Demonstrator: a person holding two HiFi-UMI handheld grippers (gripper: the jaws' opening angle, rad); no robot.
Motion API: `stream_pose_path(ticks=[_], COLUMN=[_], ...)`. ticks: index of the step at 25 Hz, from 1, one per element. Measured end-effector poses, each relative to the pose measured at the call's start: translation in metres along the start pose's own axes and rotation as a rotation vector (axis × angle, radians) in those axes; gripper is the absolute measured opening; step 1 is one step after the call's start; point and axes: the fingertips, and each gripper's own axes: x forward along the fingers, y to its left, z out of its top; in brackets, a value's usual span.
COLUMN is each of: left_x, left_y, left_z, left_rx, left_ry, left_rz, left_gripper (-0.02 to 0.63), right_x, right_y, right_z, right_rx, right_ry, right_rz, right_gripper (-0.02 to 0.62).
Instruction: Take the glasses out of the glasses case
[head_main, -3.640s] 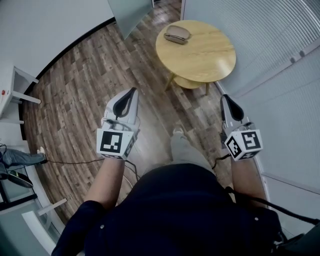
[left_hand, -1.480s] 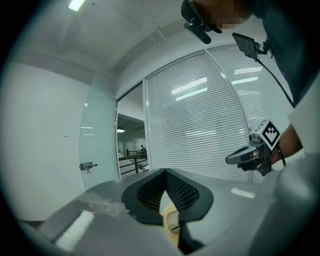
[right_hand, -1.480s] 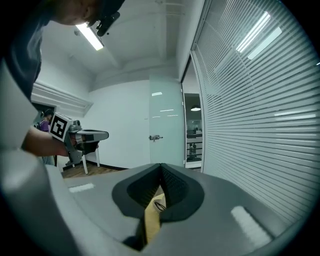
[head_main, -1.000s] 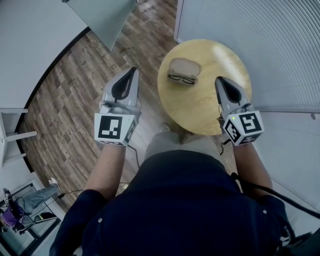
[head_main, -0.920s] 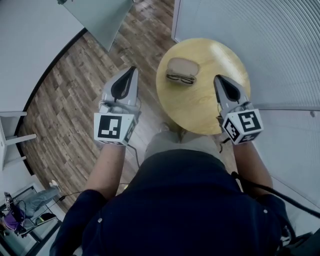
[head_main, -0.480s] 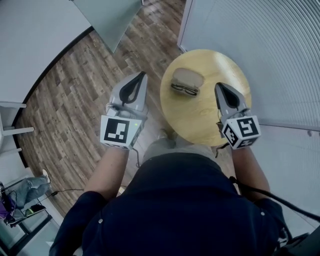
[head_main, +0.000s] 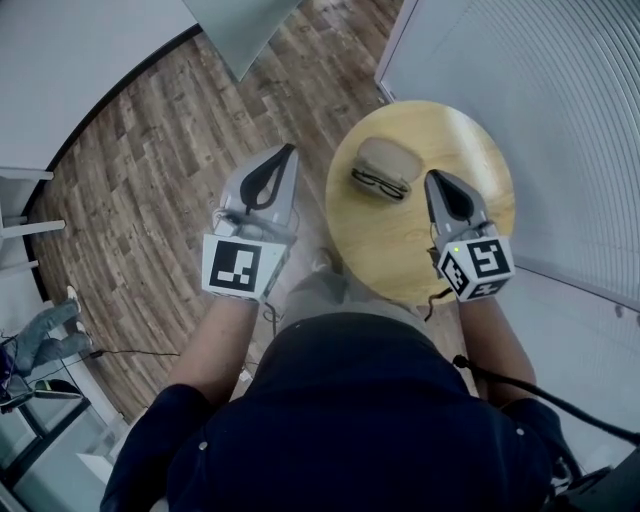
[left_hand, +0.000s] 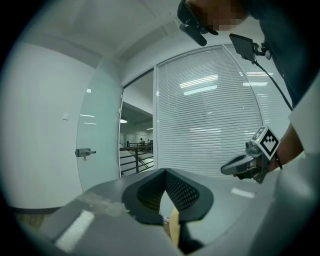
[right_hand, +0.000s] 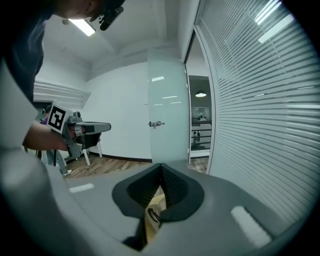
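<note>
round wooden table (head_main: 388, 245) | plank floor (head_main: 150, 180) | slatted blinds (head_main: 560, 100) | glass door (right_hand: 167, 100)

Left hand-held gripper (head_main: 291, 149) and right hand-held gripper (head_main: 432, 176) point forward, jaws together.

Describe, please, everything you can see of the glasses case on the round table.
The glasses case is a small, rounded, grey-beige shell lying flat on the far part of the round wooden table. It looks open: dark-framed glasses lie along its near edge, seemingly in its lower half, though that is too small to confirm. Only the table and glasses touch it; the shut right gripper is beside it, apart.
</note>
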Motion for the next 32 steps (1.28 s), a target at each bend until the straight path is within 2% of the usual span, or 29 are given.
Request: stream_pose_path(ticks=[4,8,13,25,32], left_x=[0.002,0.01,0.026,0.05,0.064], left_y=[0.005,-0.001,-0.006,-0.008,-0.009], left_z=[-0.024,-0.023,-0.045,-0.114,-0.137], left_rx=[0.014,-0.002,-0.003,-0.053,-0.07], left_ry=[0.069,0.051,0.093,0.169,0.161], left_rz=[0.018,0.013,-0.025,-0.004,0.011], left_gripper=[0.006,0.006,0.006,0.006,0.006], right_x=[0.011,0.015,0.033,0.066,0.081], right_y=[0.0,-0.005,-0.013,-0.024,-0.019], right_z=[-0.011,-0.015,-0.039,-0.108,-0.134], right_rx=[0.006,0.011,0.024,0.04,0.017], right_ry=[0.028,0.051,0.074,0.17,0.217], right_rz=[0.027,0.025,0.031,0.103,0.165], right_gripper=[0.009,0.009,0.009,0.009,0.009])
